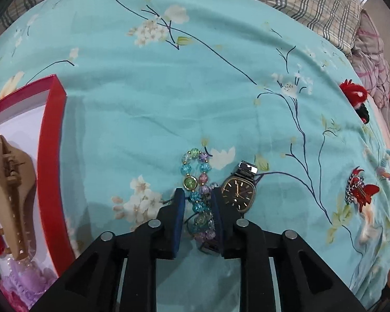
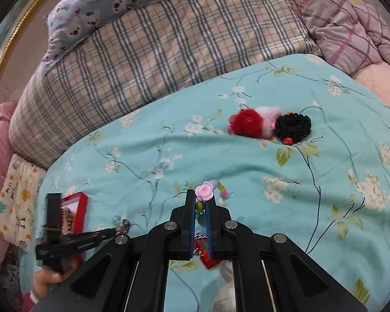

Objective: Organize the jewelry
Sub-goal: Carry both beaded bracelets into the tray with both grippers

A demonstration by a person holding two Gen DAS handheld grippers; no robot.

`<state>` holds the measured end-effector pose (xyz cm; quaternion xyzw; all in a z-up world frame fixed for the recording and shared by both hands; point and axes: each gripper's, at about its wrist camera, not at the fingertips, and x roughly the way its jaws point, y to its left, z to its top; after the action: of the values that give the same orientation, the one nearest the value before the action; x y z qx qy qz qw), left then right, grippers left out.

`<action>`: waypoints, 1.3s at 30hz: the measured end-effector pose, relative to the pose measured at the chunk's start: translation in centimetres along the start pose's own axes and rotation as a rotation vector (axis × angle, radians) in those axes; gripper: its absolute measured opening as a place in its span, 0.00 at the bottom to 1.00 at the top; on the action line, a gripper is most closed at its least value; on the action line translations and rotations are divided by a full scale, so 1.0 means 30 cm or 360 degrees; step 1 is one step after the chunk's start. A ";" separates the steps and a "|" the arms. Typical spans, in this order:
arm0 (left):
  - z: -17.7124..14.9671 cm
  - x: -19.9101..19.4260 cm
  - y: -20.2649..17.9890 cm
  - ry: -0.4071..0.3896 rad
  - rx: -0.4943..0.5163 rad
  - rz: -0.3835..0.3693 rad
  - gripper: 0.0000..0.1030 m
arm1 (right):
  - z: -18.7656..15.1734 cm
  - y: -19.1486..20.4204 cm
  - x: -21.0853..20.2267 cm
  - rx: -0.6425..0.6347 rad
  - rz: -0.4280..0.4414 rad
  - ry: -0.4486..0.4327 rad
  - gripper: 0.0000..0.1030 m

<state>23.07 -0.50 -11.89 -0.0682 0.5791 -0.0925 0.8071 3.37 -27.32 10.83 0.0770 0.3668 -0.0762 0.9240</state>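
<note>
In the left wrist view, my left gripper point(image 1: 198, 195) is closed around a beaded bracelet watch point(image 1: 197, 182) of blue, green and purple beads lying on the turquoise floral sheet point(image 1: 143, 91). A dark-faced metal wristwatch point(image 1: 238, 192) lies just right of the right finger. A red box point(image 1: 52, 140) at the left holds a tan hair claw point(image 1: 9, 195). In the right wrist view, my right gripper point(image 2: 200, 199) is shut on a colourful bead bracelet with a pink flower point(image 2: 205, 192), held above the sheet. The left gripper point(image 2: 78, 239) shows at the lower left.
A red and black hair accessory point(image 2: 270, 124) lies on the sheet ahead of the right gripper. A red butterfly clip point(image 1: 361, 192) lies right of the wristwatch. Plaid pillows point(image 2: 156, 52) line the far edge. A purple item point(image 1: 26, 283) sits in the box.
</note>
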 end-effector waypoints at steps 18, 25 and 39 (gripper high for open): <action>-0.037 -0.086 -0.020 -0.0130 0.0049 -0.0038 0.07 | -0.111 0.078 -0.063 -0.0005 0.0172 0.0040 0.06; -0.118 -0.303 0.032 -0.0259 0.0016 -0.0075 0.07 | -0.135 0.186 -0.064 -0.0062 0.0263 0.0061 0.06; -0.378 -0.697 0.234 -0.0466 -0.0137 -0.0072 0.07 | -0.190 0.442 -0.073 -0.0236 0.0439 0.0109 0.06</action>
<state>6.29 11.07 2.25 -0.1284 0.4569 -0.0749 0.8770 0.61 -13.07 9.38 0.0607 0.3886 0.0813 0.9158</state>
